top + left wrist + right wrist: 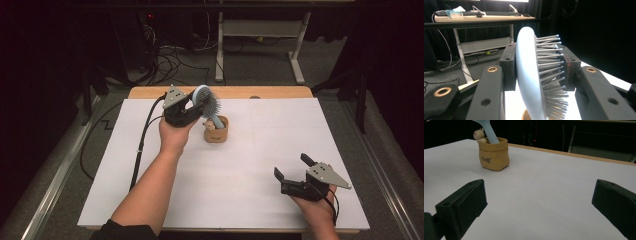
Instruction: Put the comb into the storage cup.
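A pale blue hairbrush (206, 100) with grey bristles stands tilted, its handle (489, 133) down inside a small tan pot (216, 130) near the table's far middle. My left gripper (196, 106) is shut on the brush head (529, 75), one pad on its smooth back and the other against the bristle tips. The pot (494, 153) bears small dark lettering and a little cream figure (479, 134) at its rim. My right gripper (292, 167) rests low at the near right of the table, jaws wide open and holding nothing (539, 202).
A white sheet (250, 150) covers the wooden table, whose far edge (240, 92) shows bare wood. Behind the table stand a white desk frame (260, 35) and loose cables (170, 60) on the floor. The left gripper's cable (142, 135) trails across the sheet.
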Demonstrator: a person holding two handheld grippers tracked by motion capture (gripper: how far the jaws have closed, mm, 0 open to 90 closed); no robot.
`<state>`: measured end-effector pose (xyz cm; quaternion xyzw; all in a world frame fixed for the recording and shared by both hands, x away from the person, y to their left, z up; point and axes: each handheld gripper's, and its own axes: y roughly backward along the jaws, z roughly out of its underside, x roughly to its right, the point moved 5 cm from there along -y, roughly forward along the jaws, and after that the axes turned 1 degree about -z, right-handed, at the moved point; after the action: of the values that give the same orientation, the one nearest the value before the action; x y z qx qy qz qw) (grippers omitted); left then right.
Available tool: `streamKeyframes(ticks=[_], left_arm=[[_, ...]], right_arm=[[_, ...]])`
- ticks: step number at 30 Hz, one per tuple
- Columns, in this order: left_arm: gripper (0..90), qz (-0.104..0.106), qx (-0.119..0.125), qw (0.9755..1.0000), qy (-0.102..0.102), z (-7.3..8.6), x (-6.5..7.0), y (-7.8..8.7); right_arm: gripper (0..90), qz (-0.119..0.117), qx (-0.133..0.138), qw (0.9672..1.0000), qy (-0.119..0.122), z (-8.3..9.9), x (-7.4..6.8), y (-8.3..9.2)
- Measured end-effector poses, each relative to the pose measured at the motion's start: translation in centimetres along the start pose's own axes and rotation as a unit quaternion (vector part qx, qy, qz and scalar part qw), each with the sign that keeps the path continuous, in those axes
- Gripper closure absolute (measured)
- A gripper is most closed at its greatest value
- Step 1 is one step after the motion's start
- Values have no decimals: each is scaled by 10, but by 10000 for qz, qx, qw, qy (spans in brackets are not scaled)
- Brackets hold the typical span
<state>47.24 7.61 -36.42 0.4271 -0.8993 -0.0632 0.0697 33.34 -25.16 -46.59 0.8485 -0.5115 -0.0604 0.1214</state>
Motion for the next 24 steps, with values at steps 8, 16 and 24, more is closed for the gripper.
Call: streamKeyframes(ticks=[8,16,24], left_arm=[[574,35,-35,10000,25,3,-1,-2],[567,12,-96,9999,51,5,-3,-4],[534,-13,-128,9999,89,6,-8,-4]], right_arm=[[2,1,4,10000,-15,0,0,0],[2,9,-5,10000,-28,1,0,0],[2,15,-8,10000,-33,1,0,0]])
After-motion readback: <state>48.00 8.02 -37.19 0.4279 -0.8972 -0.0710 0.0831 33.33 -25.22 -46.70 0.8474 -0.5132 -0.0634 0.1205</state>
